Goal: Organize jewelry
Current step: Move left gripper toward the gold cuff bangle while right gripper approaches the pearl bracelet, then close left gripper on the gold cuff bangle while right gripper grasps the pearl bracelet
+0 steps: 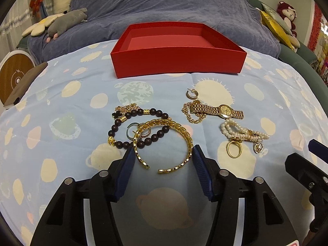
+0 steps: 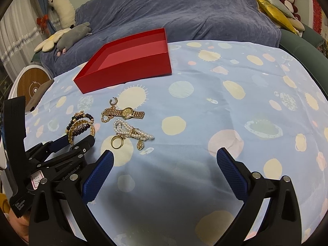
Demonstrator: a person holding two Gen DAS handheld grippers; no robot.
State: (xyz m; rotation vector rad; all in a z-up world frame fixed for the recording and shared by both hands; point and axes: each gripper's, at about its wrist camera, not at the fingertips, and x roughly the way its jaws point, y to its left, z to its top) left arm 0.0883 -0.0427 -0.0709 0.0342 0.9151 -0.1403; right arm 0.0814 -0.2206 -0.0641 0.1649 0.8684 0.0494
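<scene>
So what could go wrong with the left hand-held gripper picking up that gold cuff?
1. The gold cuff overlaps the dark bead bracelet and a small hoop, so lifting may drag them along.
2. The left hand-held gripper pads sit at the cuff's outer sides; squeezing an open cuff could flex it or let it slip.
</scene>
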